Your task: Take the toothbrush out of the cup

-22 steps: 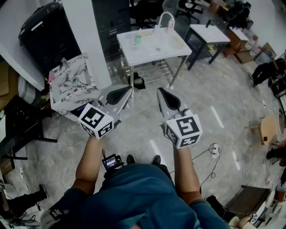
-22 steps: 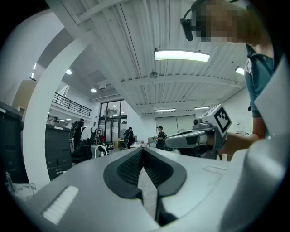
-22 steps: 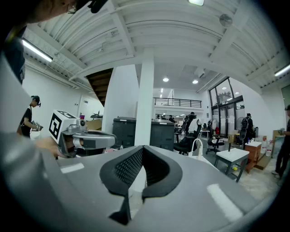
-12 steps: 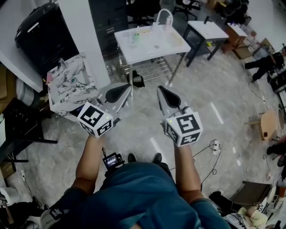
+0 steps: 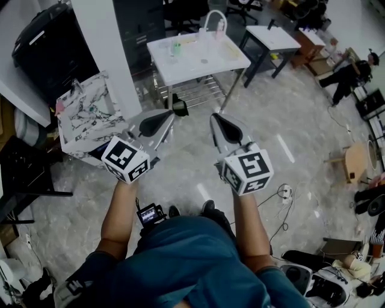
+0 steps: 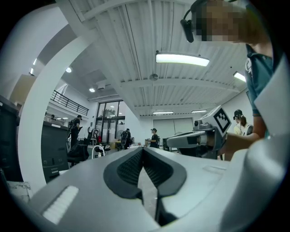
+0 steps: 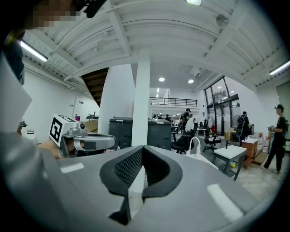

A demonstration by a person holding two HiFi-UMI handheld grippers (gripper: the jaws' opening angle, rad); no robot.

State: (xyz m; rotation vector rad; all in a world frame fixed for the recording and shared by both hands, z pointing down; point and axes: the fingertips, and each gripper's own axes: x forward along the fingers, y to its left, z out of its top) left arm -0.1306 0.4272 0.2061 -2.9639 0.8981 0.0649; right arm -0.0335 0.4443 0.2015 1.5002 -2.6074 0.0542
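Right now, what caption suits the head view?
Person holds left gripper and right gripper, both shut and empty, facing a white table.

No legible text or numbers anywhere; only square black-and-white markers (image 5: 125,158) on left gripper (image 5: 169,116) and right gripper (image 5: 215,119)

Right gripper (image 7: 142,149) jaws together, empty; left gripper (image 7: 106,141) alongside, seemingly closed

Ref: table (image 5: 198,60). On it: tap (image 5: 215,18) at far edge; bottle (image 5: 177,47) far-lt part. Rt of it: side table (image 5: 274,37). Lt: pillar (image 5: 99,54), w/ cabinet (image 5: 42,45) beyond. Near-lt: box (image 5: 90,117). Before it: L gripper (image 5: 165,119), R gripper (image 5: 218,125), side by side, apart.
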